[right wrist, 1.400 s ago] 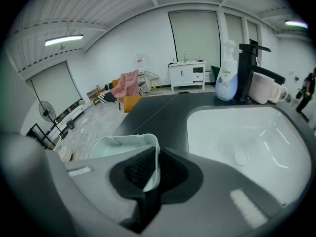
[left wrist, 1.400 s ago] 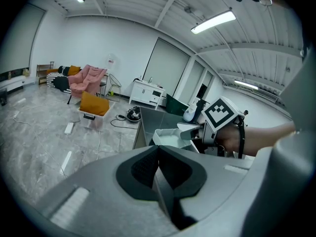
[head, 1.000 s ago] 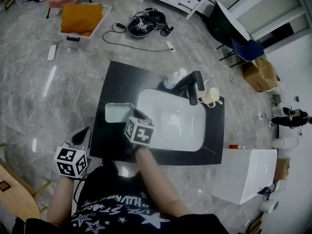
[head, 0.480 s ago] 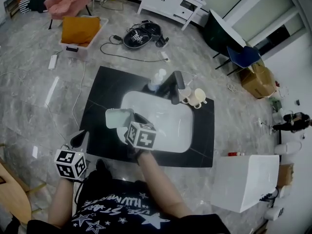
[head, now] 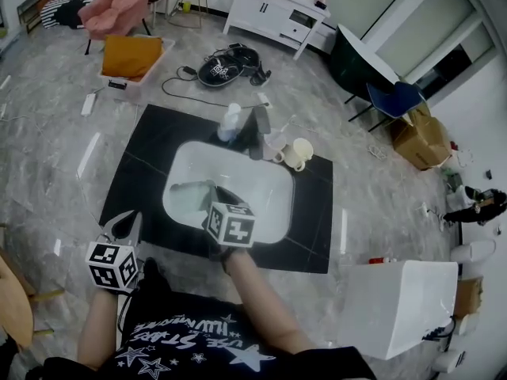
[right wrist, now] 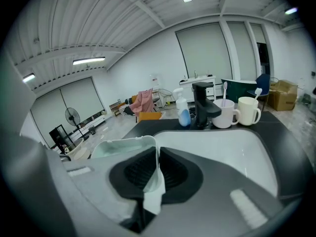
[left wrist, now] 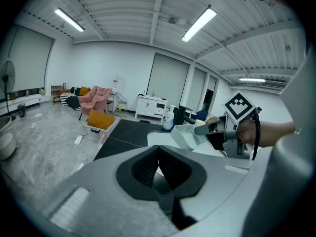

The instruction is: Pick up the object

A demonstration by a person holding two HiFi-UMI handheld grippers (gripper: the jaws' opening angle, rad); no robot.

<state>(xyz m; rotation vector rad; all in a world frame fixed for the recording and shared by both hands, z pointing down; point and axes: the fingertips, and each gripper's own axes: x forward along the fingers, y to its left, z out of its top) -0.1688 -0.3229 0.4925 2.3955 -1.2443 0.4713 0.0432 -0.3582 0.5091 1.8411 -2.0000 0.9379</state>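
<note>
A pale green plastic tray point(head: 188, 200) hangs over the left part of the white sink point(head: 261, 182). My right gripper point(head: 212, 203) is shut on the tray's thin side wall. In the right gripper view that tray wall point(right wrist: 155, 174) is pinched between the black pads of the right gripper point(right wrist: 157, 164), and the tray's open body point(right wrist: 121, 146) reaches left. My left gripper point(head: 127, 224) is held low at the counter's front left edge. Its pads point(left wrist: 148, 167) meet with nothing between them. From there the tray point(left wrist: 185, 135) shows in the right gripper point(left wrist: 232, 132).
The sink sits in a black counter point(head: 146, 145). At its far rim stand a black faucet point(head: 260, 129), a soap bottle point(head: 230, 121) and two mugs point(head: 295, 153). A white cabinet point(head: 404, 303) stands to the right. Cables, a crate and chairs lie on the floor beyond.
The tray has come off the counter left of the sink and now hangs over the sink's left part, still in the right gripper. The left gripper has stayed low at the left.
</note>
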